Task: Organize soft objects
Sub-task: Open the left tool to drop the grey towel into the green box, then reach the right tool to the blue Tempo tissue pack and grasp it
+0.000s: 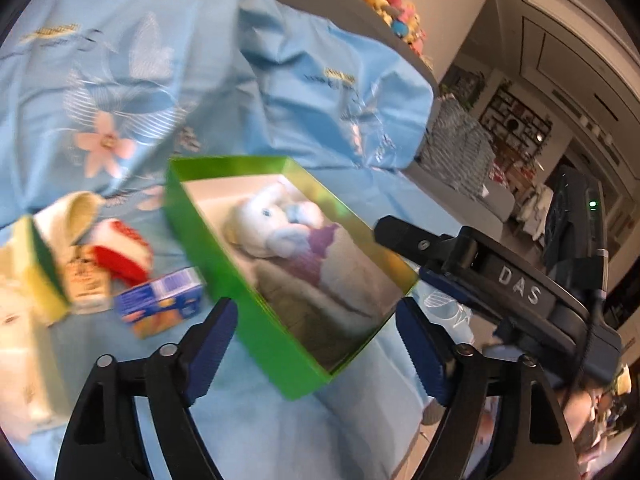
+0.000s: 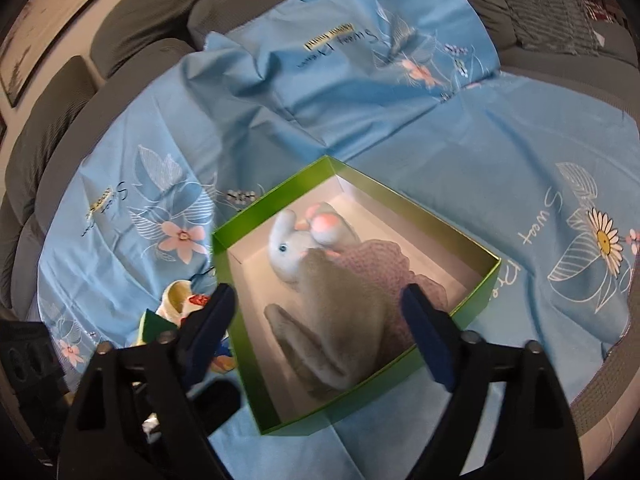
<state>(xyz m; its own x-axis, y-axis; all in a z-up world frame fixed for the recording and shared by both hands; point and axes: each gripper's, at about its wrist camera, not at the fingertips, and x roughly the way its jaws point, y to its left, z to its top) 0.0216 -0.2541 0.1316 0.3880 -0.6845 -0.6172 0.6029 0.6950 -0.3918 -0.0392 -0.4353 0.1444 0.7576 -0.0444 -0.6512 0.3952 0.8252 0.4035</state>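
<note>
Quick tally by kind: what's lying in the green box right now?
Plush bunnies: 1, pale blue plush bunny
Grey soft pieces: 1, grey cloth
Purple knit pieces: 1, purple knit
Total in the green box: 3

Support: grey sofa point(image 2: 132, 20), draped with a creased light-blue sheet point(image 2: 500, 152) printed with flowers and script.

On the sheet:
- green box point(image 2: 280, 364), open top, white inside, near centre
- small blue carton point(image 1: 160, 300), just left of the box
- red-and-white item point(image 1: 124, 252), a tan pack point(image 1: 82, 284) and a cream sock point(image 1: 70, 216), clustered left of the carton; blurred
</note>
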